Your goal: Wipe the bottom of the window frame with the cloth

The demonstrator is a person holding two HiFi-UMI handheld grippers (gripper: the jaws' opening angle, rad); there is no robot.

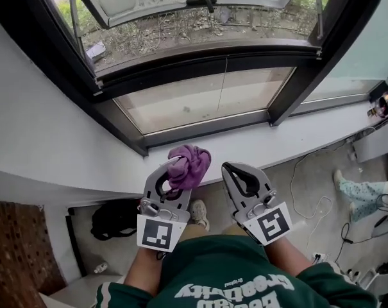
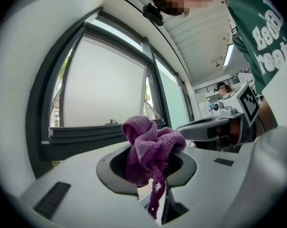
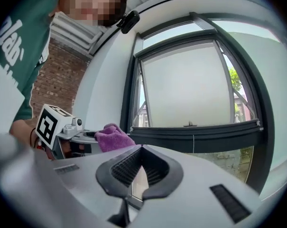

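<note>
**Head view.** We find the left gripper (image 1: 175, 172) clamped on the cloth (image 1: 190, 164). The cloth is a purple terry bundle bunched at the jaw tips. It hangs in the air above the near edge of the sill (image 1: 290, 143) and does not touch it. The right gripper (image 1: 235, 174) is just beside it, with jaws together and nothing between them. The frame (image 1: 206, 61) lies past the far edge of the sill, above a fixed pane (image 1: 200, 98). Its dark bottom rail is well apart from the cloth.

We judge the cloth light, soft and limp, and not fragile. It will fold under pressure and drag rather than slide. We would take hold at the bunched middle, so that a pad of fabric stands proud of the jaw tips.

**Left gripper view.** The present hold does this. The bundle fills the hollow between the pads and bulges forward. One loose strand hangs down between the jaws, and we judge that it could snag.

**Right gripper view.** The jaw tips meet and hold nothing. The rail runs straight across ahead, dark, smooth-looking and stepped. A small handle (image 3: 189, 124) sits on the sash above it.

**Room.** The sill is white and bare. A brick wall (image 1: 14, 249) stands at the left. Below are a bag (image 1: 113, 220), cables (image 1: 309, 191) on the floor, and another person's legs (image 1: 367, 191) at the far right.
</note>
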